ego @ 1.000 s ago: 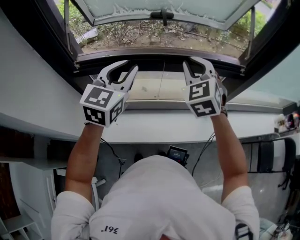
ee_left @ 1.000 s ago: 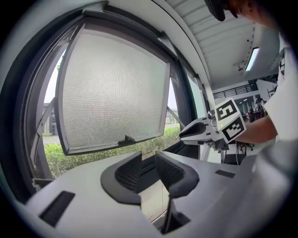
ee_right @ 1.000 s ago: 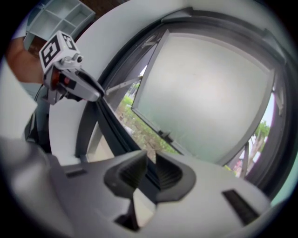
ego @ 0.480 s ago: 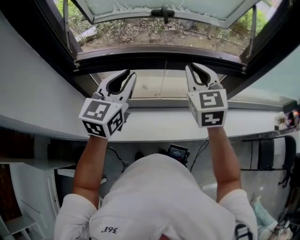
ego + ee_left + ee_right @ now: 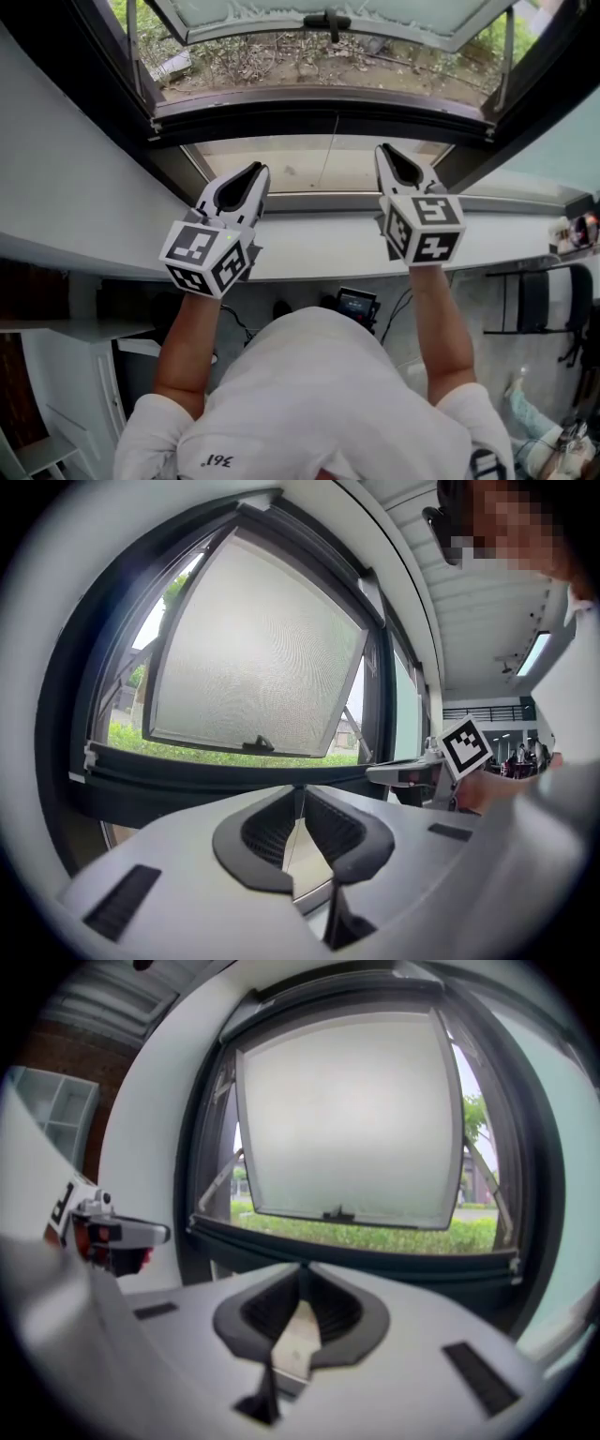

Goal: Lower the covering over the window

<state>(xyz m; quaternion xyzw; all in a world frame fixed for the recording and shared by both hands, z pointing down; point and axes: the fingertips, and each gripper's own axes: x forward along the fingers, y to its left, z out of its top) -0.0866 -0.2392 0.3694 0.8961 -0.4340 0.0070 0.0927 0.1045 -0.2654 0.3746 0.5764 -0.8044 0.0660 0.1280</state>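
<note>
The window's frosted sash (image 5: 281, 17) (image 5: 258, 658) (image 5: 347, 1119) is swung outward, its dark handle (image 5: 327, 21) at the lower edge. Below it runs the dark frame bar (image 5: 319, 112), then a beige pane with a thin cord (image 5: 325, 161). No covering shows over the opening. My left gripper (image 5: 262, 170) (image 5: 300, 789) and right gripper (image 5: 380, 150) (image 5: 302, 1267) hover side by side above the white sill (image 5: 319, 248), pointing at the window. Both sets of jaws have just been closing; their tips now meet with nothing visibly between them.
White reveal walls flank the window left (image 5: 66, 178) and right. Under the sill sit a small dark device (image 5: 354, 306) with cables, and a dark chair (image 5: 534, 305) at the right. A shelf unit (image 5: 56, 1110) stands beside the window.
Both grippers have come down and back from the dark frame bar to above the sill. Their jaws have closed from a clear gap to touching tips, and both have rolled.
</note>
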